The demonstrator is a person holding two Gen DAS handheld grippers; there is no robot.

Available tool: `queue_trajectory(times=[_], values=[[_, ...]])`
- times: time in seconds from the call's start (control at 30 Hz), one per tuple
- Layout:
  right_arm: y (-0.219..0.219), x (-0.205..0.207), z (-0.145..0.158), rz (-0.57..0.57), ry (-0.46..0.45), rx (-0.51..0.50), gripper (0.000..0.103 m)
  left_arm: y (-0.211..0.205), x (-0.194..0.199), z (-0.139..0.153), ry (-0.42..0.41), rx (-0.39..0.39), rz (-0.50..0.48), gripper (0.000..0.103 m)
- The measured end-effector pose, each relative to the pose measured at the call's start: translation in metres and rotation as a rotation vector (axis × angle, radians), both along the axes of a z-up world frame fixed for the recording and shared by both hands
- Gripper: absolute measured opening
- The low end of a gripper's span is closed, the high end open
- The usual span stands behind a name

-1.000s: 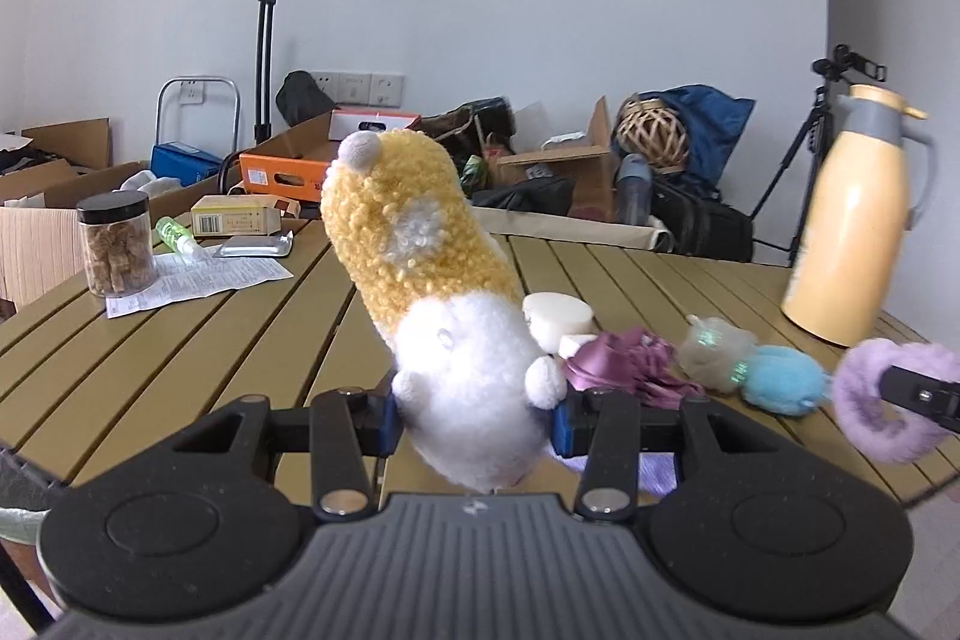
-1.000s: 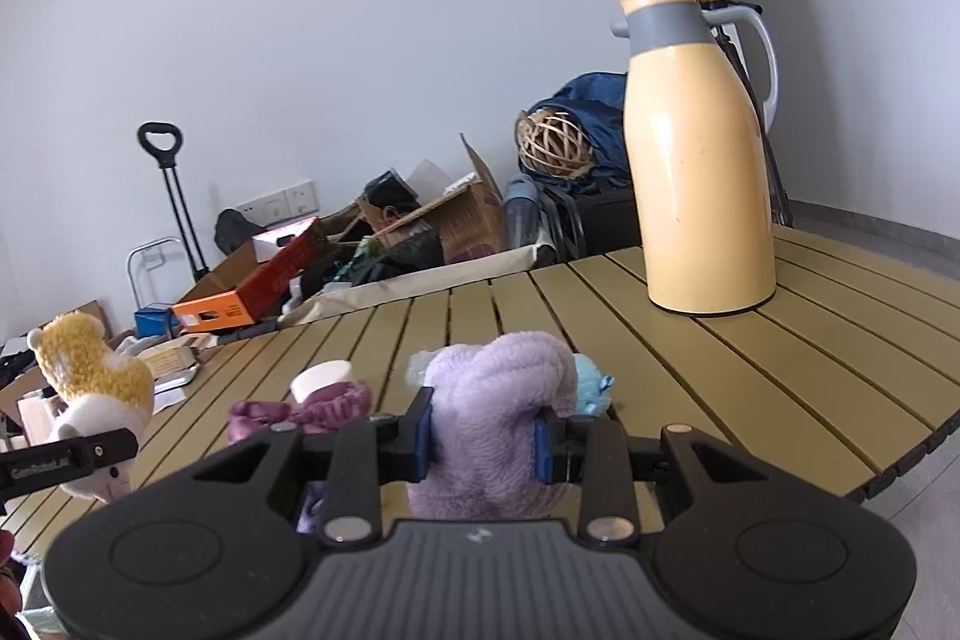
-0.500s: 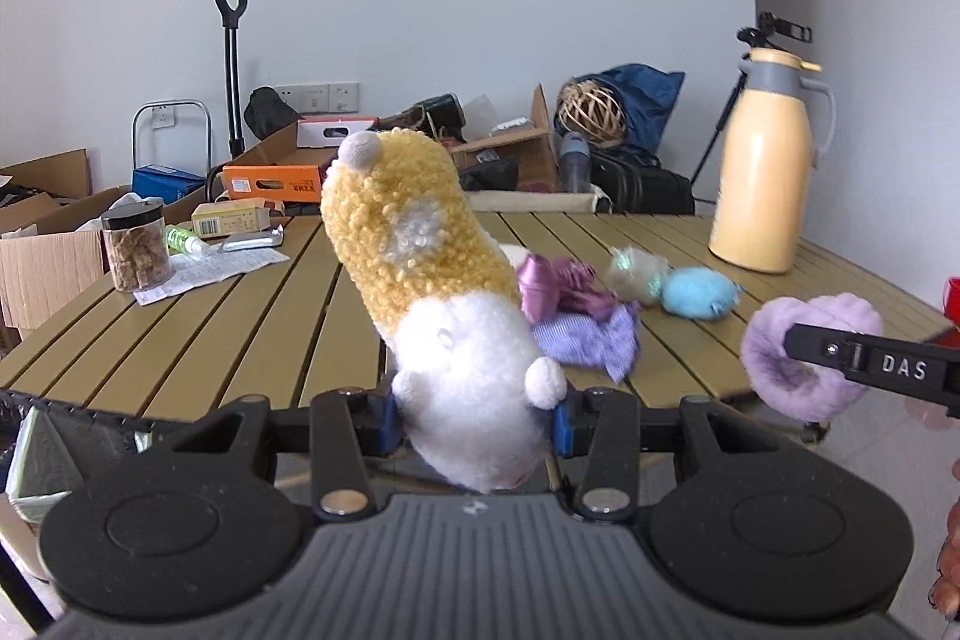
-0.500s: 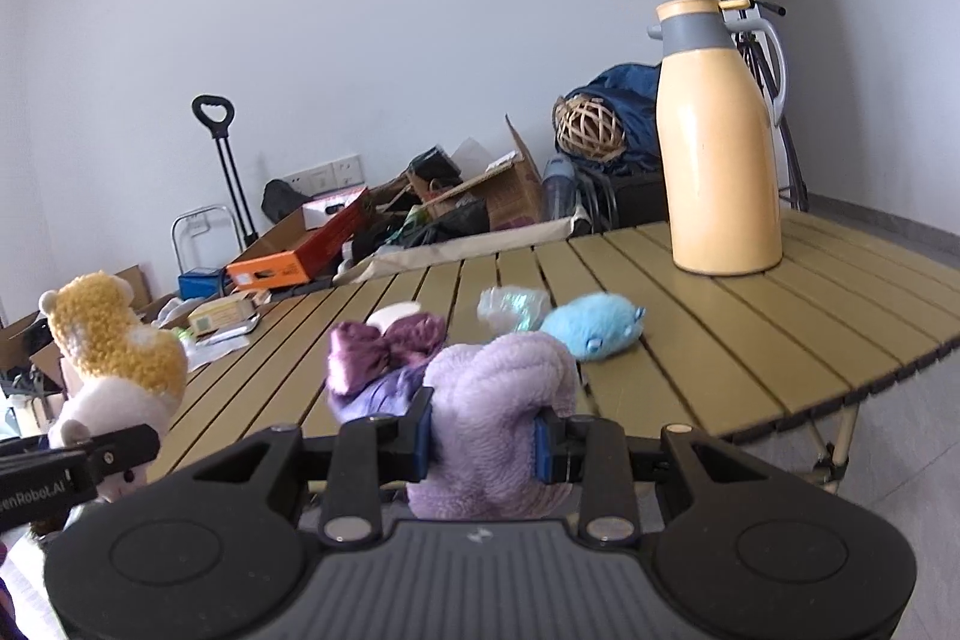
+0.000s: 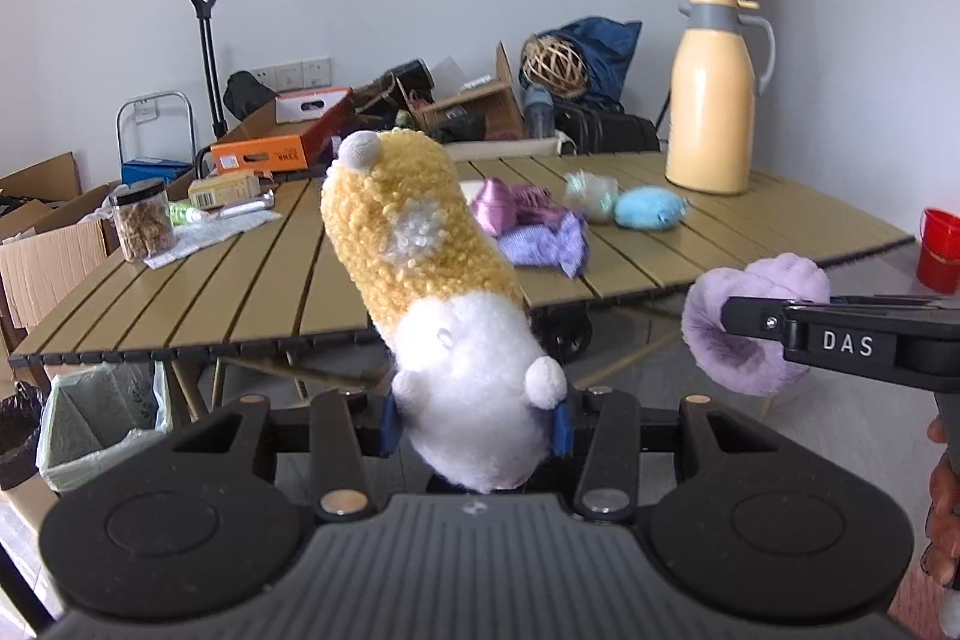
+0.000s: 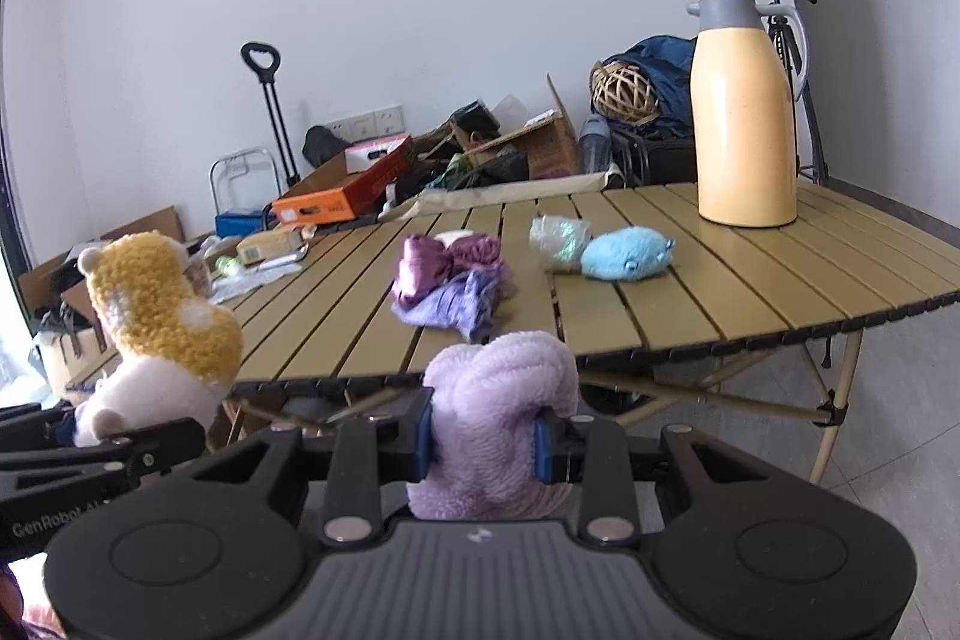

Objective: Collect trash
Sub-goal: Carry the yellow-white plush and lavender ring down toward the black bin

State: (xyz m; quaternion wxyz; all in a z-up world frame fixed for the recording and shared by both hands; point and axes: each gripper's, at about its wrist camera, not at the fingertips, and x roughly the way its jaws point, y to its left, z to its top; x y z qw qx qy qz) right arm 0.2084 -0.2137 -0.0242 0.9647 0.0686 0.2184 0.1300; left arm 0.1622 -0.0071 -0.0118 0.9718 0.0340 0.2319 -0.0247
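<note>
My left gripper (image 5: 474,427) is shut on a yellow and white plush toy (image 5: 432,292) that sticks up and leans left, held off the table's near edge. In the right wrist view that plush toy (image 6: 159,328) shows at the left. A lilac fluffy plush (image 6: 498,436) sits pinched in my right gripper (image 6: 483,439), and in the left wrist view the lilac plush (image 5: 750,328) hangs at the right. On the slatted table (image 6: 690,292) lie purple cloth pieces (image 6: 447,289), a blue plush (image 6: 627,253) and a crumpled clear wrapper (image 6: 555,241).
A yellow thermos jug (image 5: 714,100) stands at the table's far right. A jar (image 5: 141,220), a box and papers sit at its left end. A bin with a pale green liner (image 5: 96,424) stands on the floor at the left, a red bucket (image 5: 939,250) at the right. Boxes and bags crowd the wall.
Both grippers have drawn back from over the table to beyond its near edge, each still holding its plush. The bin and the red bucket have come into view.
</note>
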Motion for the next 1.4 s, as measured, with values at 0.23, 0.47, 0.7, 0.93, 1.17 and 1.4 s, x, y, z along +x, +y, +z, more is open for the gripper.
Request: queue_trajectory(times=[0.23, 0.47, 0.7, 0.93, 1.17, 1.4], values=[[0.0, -0.022, -0.021, 0.012, 0.065, -0.017, 0.03, -0.01, -0.021, -0.023, 0.061, 0.028, -0.038, 0.045], [-0.002, -0.035, -0.045, 0.026, 0.143, -0.027, 0.03, -0.012, -0.031, -0.042, 0.118, 0.039, -0.049, 0.045], [0.004, -0.04, -0.069, 0.045, 0.22, -0.031, 0.03, -0.005, -0.028, -0.064, 0.201, 0.046, -0.023, 0.045], [0.013, -0.037, -0.091, 0.069, 0.296, -0.043, 0.03, 0.002, -0.018, -0.096, 0.323, 0.047, 0.014, 0.045], [0.024, -0.031, -0.114, 0.089, 0.362, -0.07, 0.03, 0.004, -0.008, -0.118, 0.398, 0.039, 0.02, 0.045], [0.028, -0.02, -0.136, 0.086, 0.423, -0.084, 0.03, 0.002, 0.011, -0.14, 0.478, 0.019, 0.01, 0.045]])
